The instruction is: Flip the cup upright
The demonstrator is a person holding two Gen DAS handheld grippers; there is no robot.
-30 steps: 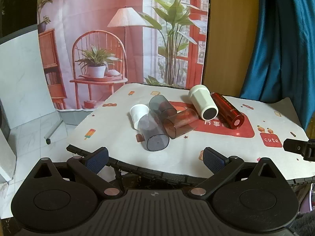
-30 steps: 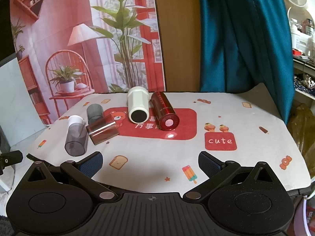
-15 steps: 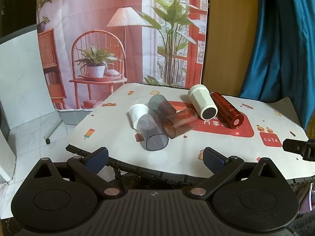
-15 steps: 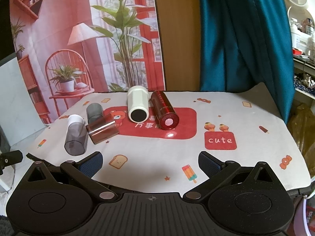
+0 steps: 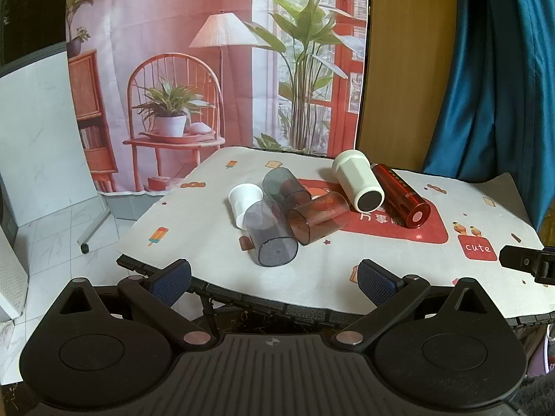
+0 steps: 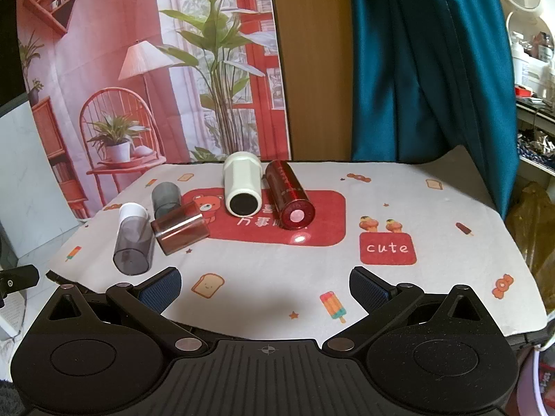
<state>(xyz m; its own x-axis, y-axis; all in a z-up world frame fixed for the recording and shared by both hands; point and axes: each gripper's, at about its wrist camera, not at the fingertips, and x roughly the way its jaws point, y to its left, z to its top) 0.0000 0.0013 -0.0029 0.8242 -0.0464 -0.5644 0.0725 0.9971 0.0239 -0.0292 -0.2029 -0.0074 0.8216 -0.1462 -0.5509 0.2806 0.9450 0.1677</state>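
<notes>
Cups are lying on their sides on the worktop [image 6: 433,242]: a grey cup [image 5: 272,234] nearest the left gripper [image 5: 274,277], touching a small white cup [image 5: 242,199], a second grey cup [image 5: 284,187] and a brown cup [image 5: 317,216] that is crowding its right flank. Farther right, a white bottle [image 6: 242,185] and a red bottle [image 6: 289,196] are lying side by side on the red panel of the patterned mat [image 6: 242,284]. Both the left gripper and the right gripper [image 6: 265,282] are hovering at the near edge with jaws spread wide, gripping nothing.
</notes>
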